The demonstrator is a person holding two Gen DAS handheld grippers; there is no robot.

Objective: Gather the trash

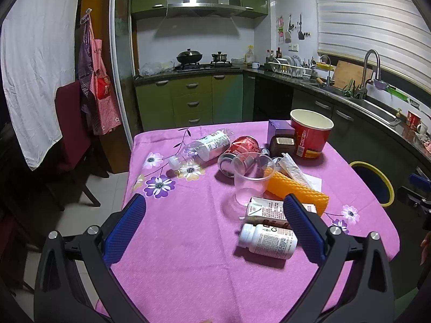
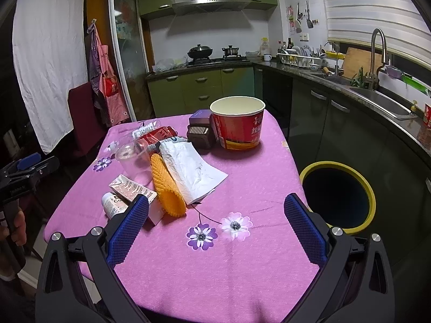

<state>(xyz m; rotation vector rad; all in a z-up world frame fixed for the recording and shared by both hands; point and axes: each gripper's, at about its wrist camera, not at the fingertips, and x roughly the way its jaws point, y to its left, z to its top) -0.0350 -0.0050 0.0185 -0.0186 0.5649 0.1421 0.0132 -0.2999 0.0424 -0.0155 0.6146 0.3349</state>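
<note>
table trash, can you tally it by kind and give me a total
plastic bottles: 2, clear bottle, white pill bottle
cups: 2, clear cup, red paper tub
cans: 1, red can
cartons and boxes: 3, drink carton, purple box, brown box
orange foam net: 1
tissue: 1
total: 10

Pink flowered tablecloth (image 2: pixel 215 269) under blue-padded fingers (image 2: pixel 128 231); ahead, orange mesh sleeve (image 2: pixel 164 185), red paper bucket (image 2: pixel 238 129), yellow-rimmed bin (image 2: pixel 369 188)

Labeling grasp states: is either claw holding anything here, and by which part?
Nothing is held. The left claw is open above the tablecloth, near the pill bottle but not touching it. The right claw is open and empty.
</note>
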